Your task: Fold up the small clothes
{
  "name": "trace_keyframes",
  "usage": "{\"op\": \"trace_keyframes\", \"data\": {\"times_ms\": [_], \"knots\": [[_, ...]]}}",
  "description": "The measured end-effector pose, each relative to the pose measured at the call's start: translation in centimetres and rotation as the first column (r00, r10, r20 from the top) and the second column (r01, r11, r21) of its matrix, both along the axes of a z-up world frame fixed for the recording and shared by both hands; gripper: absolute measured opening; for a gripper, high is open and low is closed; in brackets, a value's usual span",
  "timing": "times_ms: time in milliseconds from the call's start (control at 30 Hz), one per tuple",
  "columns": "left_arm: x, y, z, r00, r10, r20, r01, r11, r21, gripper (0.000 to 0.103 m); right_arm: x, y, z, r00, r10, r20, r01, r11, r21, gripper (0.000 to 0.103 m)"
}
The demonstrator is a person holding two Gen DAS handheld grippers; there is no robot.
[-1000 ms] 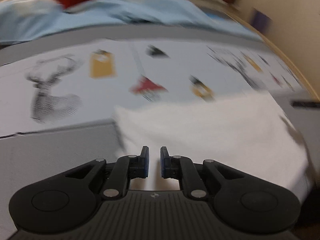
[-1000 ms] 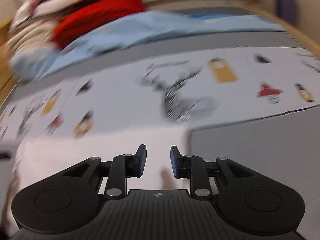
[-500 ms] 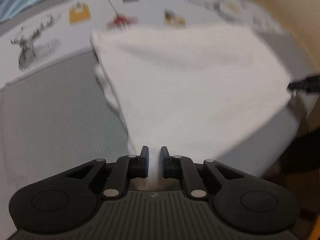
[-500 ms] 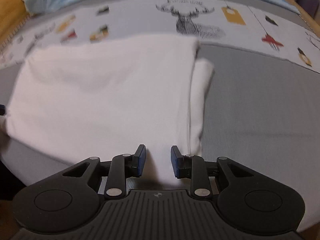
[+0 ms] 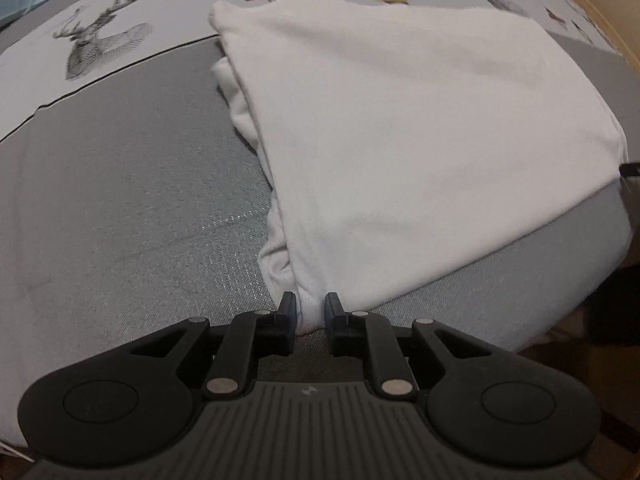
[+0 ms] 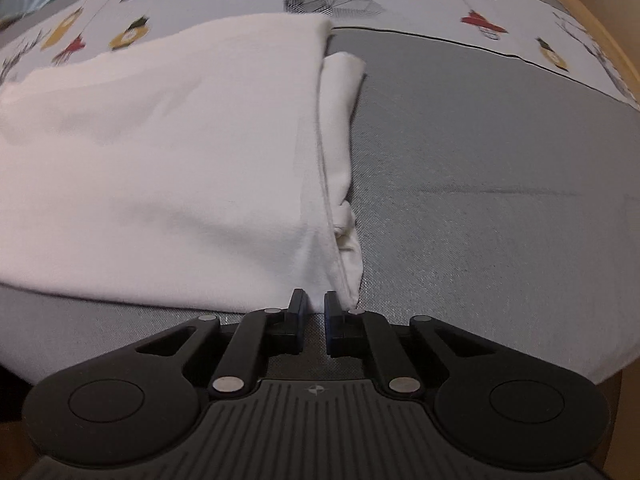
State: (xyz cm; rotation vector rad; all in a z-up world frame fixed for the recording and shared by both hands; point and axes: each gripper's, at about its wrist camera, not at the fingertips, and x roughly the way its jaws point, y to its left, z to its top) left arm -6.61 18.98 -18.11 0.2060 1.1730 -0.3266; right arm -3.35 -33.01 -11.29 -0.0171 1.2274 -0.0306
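On the left, the left gripper sits at the near left corner of the white garment, which lies part-folded on the grey bedspread, its far edge reaching the strip printed with deer and lanterns. Its jaws are opening, with the bunched corner cloth between them; the pads look close to the fabric but seem to be letting go rather than pressing. A rumpled under-layer pokes out along the garment's left edge here.

On the right, the right gripper is at the garment's near right corner, jaws drawn almost together with only a thin edge of cloth pinched between them. A tucked sleeve or side flap shows past the top layer.

The risk, as I judge it: one corner freed while the other is held could drag the fold askew. The thin pinch may catch only the top layer, so the flaps underneath slide out and the stack loses its shape.
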Motion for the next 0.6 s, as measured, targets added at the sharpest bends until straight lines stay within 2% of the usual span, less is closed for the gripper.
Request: {"op": "trace_keyframes", "data": {"times_ms": [67, 133, 167, 200, 267, 300, 400, 500, 567, 600], "knots": [[-0.6, 0.1, 0.9, 0.999, 0.017, 0.042, -0.017, 1.000, -0.004, 0.017, -0.3, -0.1, 1.0, 0.997, -0.045, 0.055, 0.045, 0.999, 0.003, 0.013], [-1.5, 0.0, 3.1, 0.989, 0.023, 0.149, -0.021, 1.000, -0.013, 0.019, -1.1, 0.1, 2.7, 0.983, -0.103, 0.154, 0.103, 0.995, 0.006, 0.035], [-2.1, 0.1, 4.3, 0.979, 0.021, 0.201, -0.018, 1.000, -0.018, 0.019, -1.5, 0.2, 3.6, 0.972, -0.120, 0.202, 0.119, 0.993, 0.018, 0.039], [-2.4, 0.3, 5.7, 0.968, 0.019, 0.251, -0.012, 1.000, -0.028, 0.021, -2.0, 0.6, 4.4, 0.960, -0.129, 0.247, 0.125, 0.992, 0.032, 0.044], [-3.2, 0.8, 8.8, 0.942, 0.029, 0.335, -0.011, 0.998, -0.057, 0.027, -2.9, 2.2, 5.8, 0.939, -0.120, 0.322, 0.109, 0.993, 0.054, 0.045], [-3.4, 1.3, 10.4, 0.925, 0.034, 0.377, -0.006, 0.997, -0.075, 0.031, -3.4, 3.2, 6.4, 0.929, -0.104, 0.355, 0.088, 0.994, 0.063, 0.045], [-5.0, 2.4, 14.6, 0.877, 0.022, 0.480, 0.036, 0.993, -0.113, 0.033, -4.2, 6.7, 6.9, 0.908, -0.041, 0.418, 0.010, 0.997, 0.077, 0.045], [-6.2, 4.6, 16.7, 0.846, 0.065, 0.529, 0.039, 0.983, -0.182, 0.035, -4.8, 11.1, 6.8, 0.887, 0.052, 0.459, -0.097, 0.992, 0.075, 0.043], [-6.6, 5.9, 16.4, 0.846, 0.115, 0.521, 0.019, 0.970, -0.244, 0.036, -5.2, 14.2, 6.4, 0.867, 0.127, 0.481, -0.182, 0.981, 0.068, 0.022], [-6.6, 6.6, 16.3, 0.855, 0.171, 0.490, -0.024, 0.956, -0.291, 0.036, -5.4, 15.7, 6.2, 0.858, 0.161, 0.488, -0.221, 0.973, 0.066, 0.009]]}}
